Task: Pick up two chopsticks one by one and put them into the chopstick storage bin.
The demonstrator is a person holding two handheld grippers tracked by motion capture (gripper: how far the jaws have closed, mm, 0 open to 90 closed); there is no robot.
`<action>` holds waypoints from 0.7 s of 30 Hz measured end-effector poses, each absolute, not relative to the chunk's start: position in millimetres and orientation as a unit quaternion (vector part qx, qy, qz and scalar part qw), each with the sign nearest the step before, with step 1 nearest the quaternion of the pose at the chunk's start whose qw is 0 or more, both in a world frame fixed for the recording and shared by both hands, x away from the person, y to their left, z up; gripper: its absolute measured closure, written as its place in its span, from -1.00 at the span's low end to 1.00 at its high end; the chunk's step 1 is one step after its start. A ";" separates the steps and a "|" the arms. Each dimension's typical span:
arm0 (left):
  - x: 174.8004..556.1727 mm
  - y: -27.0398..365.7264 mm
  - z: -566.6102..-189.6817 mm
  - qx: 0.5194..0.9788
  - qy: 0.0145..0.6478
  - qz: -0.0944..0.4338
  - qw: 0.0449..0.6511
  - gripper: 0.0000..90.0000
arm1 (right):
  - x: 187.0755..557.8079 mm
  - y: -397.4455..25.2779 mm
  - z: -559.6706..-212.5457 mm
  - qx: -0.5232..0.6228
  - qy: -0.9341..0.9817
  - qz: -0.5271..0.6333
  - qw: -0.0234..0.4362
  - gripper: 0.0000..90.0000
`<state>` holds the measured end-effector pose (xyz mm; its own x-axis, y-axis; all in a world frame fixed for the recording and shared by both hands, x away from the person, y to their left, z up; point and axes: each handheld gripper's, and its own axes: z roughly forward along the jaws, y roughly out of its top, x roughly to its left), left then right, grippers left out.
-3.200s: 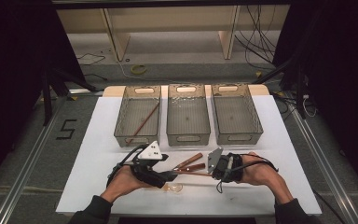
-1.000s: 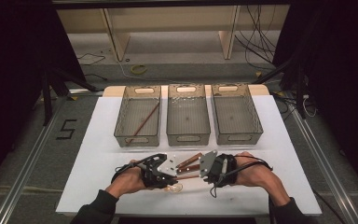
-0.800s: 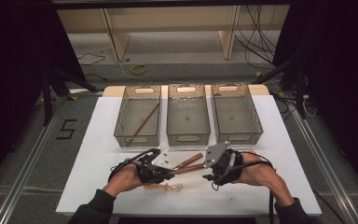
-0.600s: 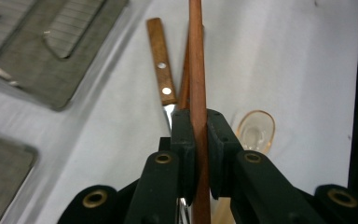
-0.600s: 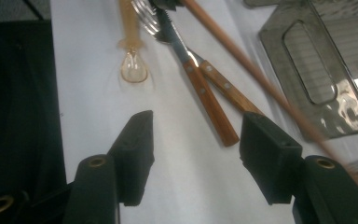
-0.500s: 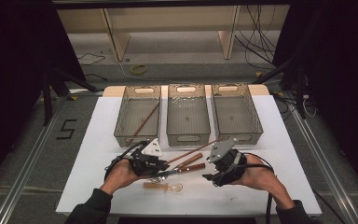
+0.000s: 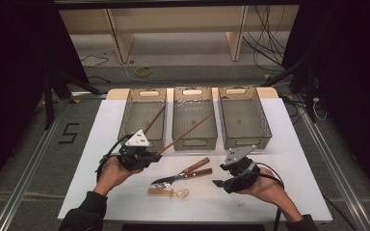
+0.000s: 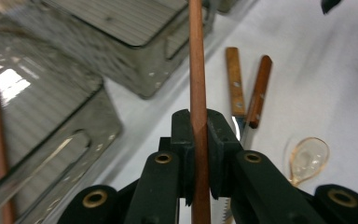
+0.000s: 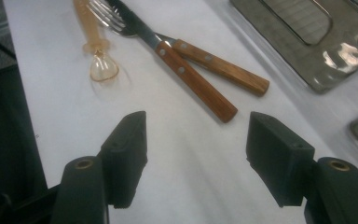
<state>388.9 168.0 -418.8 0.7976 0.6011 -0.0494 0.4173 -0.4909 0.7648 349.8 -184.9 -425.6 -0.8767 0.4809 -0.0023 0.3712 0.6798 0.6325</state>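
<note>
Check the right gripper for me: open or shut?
Open. The right gripper has its two jaws spread wide with bare white table between them, short of the wooden-handled knife and fork.

Chopstick smooth reddish wood; bins glossy translucent plastic; spoon clear amber plastic; table matt white

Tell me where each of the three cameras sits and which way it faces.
High view: above the person's side, looking forward and down on the table and three bins; both forearms and claws show.
Left gripper view: rides the left claw, looking along its jaws shut on a chopstick.
Right gripper view: rides the right claw, jaws open over the table.
Shared: the two wood-handled utensils and the spoon show in all three.
</note>
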 end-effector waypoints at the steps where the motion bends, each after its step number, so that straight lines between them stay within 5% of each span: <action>1: 390.6 171.8 -418.6 0.853 0.304 0.114 0.409 0.84 | 350.0 -186.1 -426.9 0.241 0.910 0.327 0.083 -0.15; 21: 422.5 221.0 -413.6 0.799 0.407 0.136 0.421 0.84 | 340.7 -203.3 -435.6 0.289 0.888 0.351 0.076 -0.31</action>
